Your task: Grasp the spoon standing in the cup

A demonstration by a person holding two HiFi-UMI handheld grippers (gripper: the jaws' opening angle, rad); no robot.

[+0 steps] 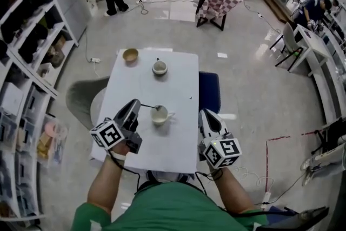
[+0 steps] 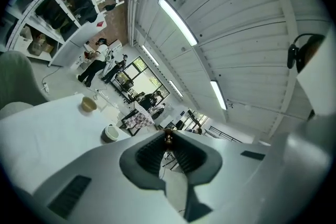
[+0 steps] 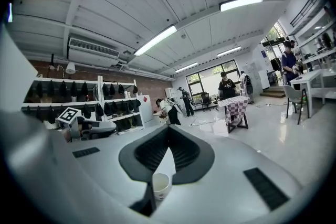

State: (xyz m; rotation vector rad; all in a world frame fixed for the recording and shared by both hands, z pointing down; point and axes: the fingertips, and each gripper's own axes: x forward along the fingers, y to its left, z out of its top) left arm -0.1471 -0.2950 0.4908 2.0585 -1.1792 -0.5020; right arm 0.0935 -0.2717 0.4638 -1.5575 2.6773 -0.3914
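A white cup (image 1: 160, 116) stands on the white table (image 1: 167, 143) in front of me. A dark spoon (image 1: 149, 107) leans out of it to the left. My left gripper (image 1: 139, 106) is shut on the spoon's handle. In the left gripper view the brown handle end (image 2: 168, 137) shows pinched between the jaws. My right gripper (image 1: 204, 113) hovers right of the cup, shut and holding nothing. In the right gripper view its jaws meet at the tip (image 3: 168, 129), and the cup (image 3: 160, 184) shows through the gap below them.
At the table's far end are a second white cup (image 1: 159, 67) with a utensil in it and a tan bowl (image 1: 130, 55). A blue chair (image 1: 210, 92) stands at the table's right, a grey chair (image 1: 81, 100) at its left. Shelves line the left wall.
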